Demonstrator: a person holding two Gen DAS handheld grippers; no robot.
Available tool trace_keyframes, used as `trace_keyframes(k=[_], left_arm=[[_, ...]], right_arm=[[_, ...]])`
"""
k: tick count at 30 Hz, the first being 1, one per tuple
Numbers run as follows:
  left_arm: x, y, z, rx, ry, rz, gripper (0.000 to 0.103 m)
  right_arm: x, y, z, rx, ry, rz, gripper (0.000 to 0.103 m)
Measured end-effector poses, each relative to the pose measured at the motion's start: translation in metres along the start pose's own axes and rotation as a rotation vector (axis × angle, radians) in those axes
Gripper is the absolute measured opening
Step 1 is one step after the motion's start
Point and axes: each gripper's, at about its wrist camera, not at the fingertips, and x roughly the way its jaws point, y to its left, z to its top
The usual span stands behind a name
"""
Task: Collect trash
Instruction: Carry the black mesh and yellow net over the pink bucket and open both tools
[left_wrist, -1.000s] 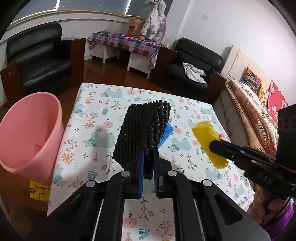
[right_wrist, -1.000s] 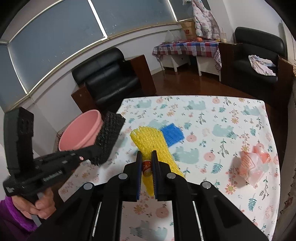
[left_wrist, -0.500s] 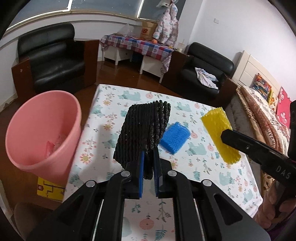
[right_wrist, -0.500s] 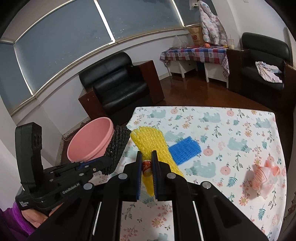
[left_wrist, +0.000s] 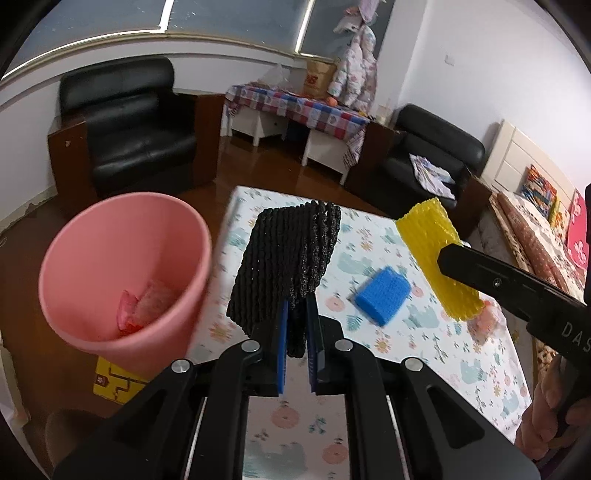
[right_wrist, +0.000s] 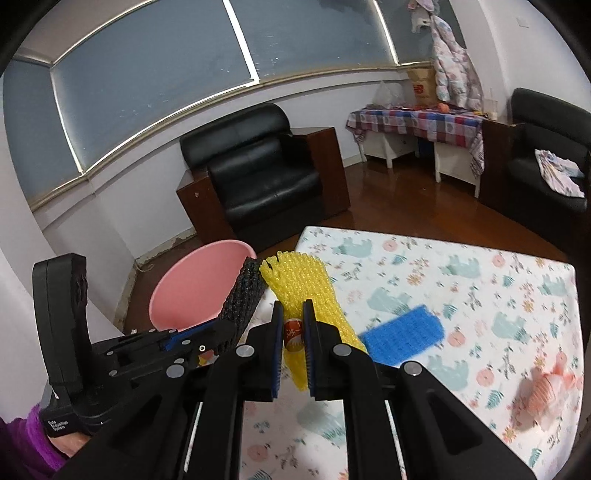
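My left gripper (left_wrist: 296, 325) is shut on a black foam net (left_wrist: 286, 262), held up just right of the pink bin (left_wrist: 110, 266). Pink trash lies in the bin's bottom. My right gripper (right_wrist: 293, 332) is shut on a yellow foam net (right_wrist: 303, 288) with an orange sticker, raised above the table. In the left wrist view the yellow net (left_wrist: 436, 254) sticks out of the right gripper at the right. The black net (right_wrist: 243, 291) shows beside the yellow one, in front of the bin (right_wrist: 192, 288). A blue foam net (left_wrist: 382, 295) (right_wrist: 402, 332) lies on the floral tablecloth (left_wrist: 406, 350).
A pink crumpled wrapper (right_wrist: 546, 387) lies at the table's right side. The bin stands off the table's left edge, over a yellow box (left_wrist: 114, 380) on the floor. Black armchairs (left_wrist: 129, 129) and a checkered side table (left_wrist: 295, 107) stand beyond.
Both grippers have moved left toward the pink bin with their nets still held. The bin now sits closer and larger in both views.
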Motion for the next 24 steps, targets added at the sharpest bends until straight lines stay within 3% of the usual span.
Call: trace_keyframes(k=[13, 24], left_arm=[[-0.030, 0.080, 0.014, -0.138, -0.107, 0.115, 0.008], [-0.026, 0.127, 0.015, -0.202, -0.096, 0.137, 0.009]], right_arm=[[0.054, 0.068, 0.031, -0.079, -0.003, 0.131, 0.010], [0.130, 0.108, 0.033, -0.038, 0.098, 0.208, 0.010]])
